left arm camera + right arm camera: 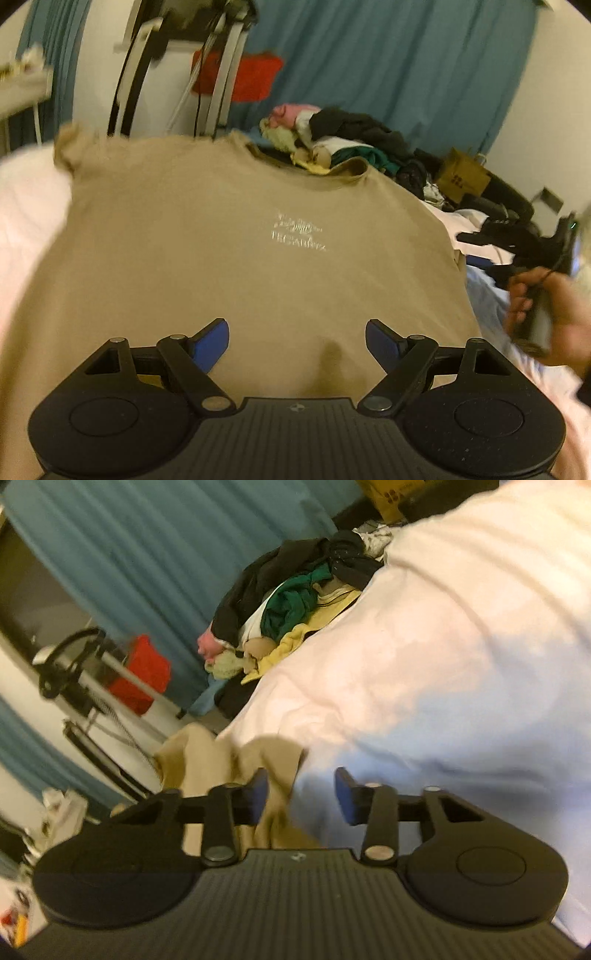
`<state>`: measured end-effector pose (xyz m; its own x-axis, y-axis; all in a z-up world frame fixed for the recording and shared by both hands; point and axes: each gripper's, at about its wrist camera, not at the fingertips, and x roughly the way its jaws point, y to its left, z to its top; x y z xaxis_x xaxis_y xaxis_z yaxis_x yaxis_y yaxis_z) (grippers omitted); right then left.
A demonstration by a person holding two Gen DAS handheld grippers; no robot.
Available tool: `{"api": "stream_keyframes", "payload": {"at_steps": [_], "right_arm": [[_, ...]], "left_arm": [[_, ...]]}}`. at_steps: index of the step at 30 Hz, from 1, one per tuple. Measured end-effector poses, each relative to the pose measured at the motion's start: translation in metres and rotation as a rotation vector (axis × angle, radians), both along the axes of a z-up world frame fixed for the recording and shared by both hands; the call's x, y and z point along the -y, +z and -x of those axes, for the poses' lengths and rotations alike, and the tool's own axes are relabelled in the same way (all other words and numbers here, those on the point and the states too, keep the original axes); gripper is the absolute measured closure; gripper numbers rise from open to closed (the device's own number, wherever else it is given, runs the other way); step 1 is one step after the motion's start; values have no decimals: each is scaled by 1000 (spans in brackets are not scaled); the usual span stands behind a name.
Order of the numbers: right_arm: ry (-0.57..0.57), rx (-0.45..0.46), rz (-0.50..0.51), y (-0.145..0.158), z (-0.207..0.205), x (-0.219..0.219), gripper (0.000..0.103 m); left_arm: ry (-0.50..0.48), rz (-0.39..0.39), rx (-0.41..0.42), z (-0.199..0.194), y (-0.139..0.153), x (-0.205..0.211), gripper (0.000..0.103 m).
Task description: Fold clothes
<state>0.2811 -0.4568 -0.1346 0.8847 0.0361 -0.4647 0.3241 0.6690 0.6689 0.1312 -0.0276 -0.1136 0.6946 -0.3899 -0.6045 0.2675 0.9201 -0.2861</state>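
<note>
A tan T-shirt (pixel 229 236) with a small white print lies spread flat, front up, on a pale pink bed sheet (pixel 26 206), collar at the far side. My left gripper (pixel 297 341) is open and empty, just above the shirt's near hem. In the right wrist view my right gripper (pixel 300 794) is open over the sheet (pixel 443 646), with a bunched edge of the tan shirt (pixel 221 760) by its left finger, nothing clamped. The hand holding the right gripper (pixel 543 314) shows at the shirt's right side in the left wrist view.
A pile of unfolded clothes (pixel 343 144) in black, green, yellow and pink sits beyond the collar; it also shows in the right wrist view (pixel 295 602). A cardboard box (pixel 461 177), a teal curtain (pixel 388 66), a red cloth (pixel 251 77) and exercise equipment (pixel 147 66) stand behind.
</note>
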Motion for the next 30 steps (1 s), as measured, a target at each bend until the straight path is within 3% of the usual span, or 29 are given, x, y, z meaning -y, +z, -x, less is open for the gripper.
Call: {"api": "stream_keyframes", "payload": {"at_steps": [4, 9, 10, 12, 19, 24, 28, 30], "right_arm": [[59, 40, 36, -19, -30, 1, 63], [131, 86, 32, -23, -42, -2, 63], [137, 88, 52, -22, -42, -3, 67], [155, 96, 109, -13, -42, -10, 98], [200, 199, 295, 49, -25, -20, 100], [68, 198, 398, 87, -33, 19, 100], [-62, 105, 502, 91, -57, 52, 100], [-56, 86, 457, 85, -46, 51, 100]], "left_arm": [[-35, 7, 55, -12, -10, 3, 22], [-93, 37, 65, -20, -21, 13, 22], [-90, 32, 61, -20, -21, 14, 22], [-81, 26, 53, -16, -21, 14, 23], [-31, 0, 67, -5, -9, 10, 23], [-6, 10, 59, -1, -5, 5, 23], [-22, -53, 89, -3, -9, 15, 23], [-29, -71, 98, -5, -13, 20, 23]]}}
